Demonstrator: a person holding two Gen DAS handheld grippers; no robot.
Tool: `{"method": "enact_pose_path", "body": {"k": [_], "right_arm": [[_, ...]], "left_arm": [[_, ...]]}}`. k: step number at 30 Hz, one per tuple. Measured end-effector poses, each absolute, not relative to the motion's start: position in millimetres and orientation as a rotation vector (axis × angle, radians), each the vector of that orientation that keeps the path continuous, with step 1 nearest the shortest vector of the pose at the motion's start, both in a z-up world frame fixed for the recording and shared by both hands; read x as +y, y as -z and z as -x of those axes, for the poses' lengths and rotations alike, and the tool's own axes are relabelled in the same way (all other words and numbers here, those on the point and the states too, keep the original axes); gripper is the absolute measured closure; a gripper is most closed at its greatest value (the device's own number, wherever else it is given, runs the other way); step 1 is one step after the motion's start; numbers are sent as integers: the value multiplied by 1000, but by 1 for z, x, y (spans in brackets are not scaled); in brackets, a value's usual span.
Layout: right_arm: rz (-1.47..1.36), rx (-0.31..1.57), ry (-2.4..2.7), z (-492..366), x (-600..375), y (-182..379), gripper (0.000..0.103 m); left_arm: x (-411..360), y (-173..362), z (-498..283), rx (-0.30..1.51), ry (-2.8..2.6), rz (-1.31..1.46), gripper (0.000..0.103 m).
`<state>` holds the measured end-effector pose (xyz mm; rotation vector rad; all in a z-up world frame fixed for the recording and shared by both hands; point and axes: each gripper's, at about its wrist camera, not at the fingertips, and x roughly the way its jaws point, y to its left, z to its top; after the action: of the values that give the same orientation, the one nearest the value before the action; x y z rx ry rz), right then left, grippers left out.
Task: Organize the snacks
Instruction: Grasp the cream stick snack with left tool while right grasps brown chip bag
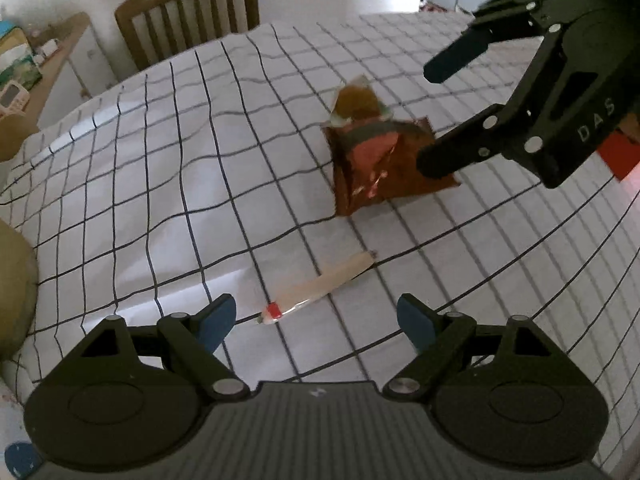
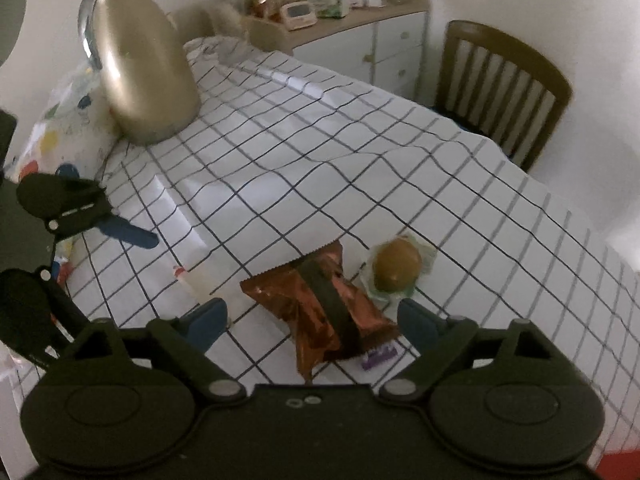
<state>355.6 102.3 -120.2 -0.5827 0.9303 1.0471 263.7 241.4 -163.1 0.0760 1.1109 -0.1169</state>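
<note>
A shiny brown-red snack bag (image 1: 384,164) lies on the checked tablecloth (image 1: 160,168); it also shows in the right wrist view (image 2: 320,304). A wrapped round bun (image 1: 356,104) lies just beyond it, to its right in the right wrist view (image 2: 396,268). A pale sausage stick (image 1: 320,288) with a red end lies in front of my open, empty left gripper (image 1: 316,320). My right gripper (image 2: 312,320) is open just above the bag, and shows in the left wrist view (image 1: 436,112) with one finger (image 1: 444,156) over the bag's edge.
A gold thermos jug (image 2: 144,68) and a colourful bag (image 2: 60,140) stand at the table's far left. A wooden chair (image 2: 500,92) and a cluttered white dresser (image 2: 360,36) stand behind. A small purple wrapper (image 2: 378,356) lies by the snack bag. A red object (image 1: 616,152) sits at right.
</note>
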Motion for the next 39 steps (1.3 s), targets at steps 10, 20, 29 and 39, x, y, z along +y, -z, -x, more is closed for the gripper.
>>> {"method": "enact_pose_path", "body": {"k": [10, 20, 29, 39], "right_arm": [[682, 947, -1091, -365, 123, 144, 18], [707, 941, -1075, -369, 133, 156, 22], [703, 910, -1054, -359, 134, 158, 46], [611, 875, -958, -347, 120, 144, 67]], "left_arm": [[241, 176, -279, 1137, 257, -140, 44], [242, 179, -289, 1156, 312, -152, 71], [236, 177, -282, 1164, 279, -100, 90], [233, 176, -272, 1161, 110, 94, 92]]}}
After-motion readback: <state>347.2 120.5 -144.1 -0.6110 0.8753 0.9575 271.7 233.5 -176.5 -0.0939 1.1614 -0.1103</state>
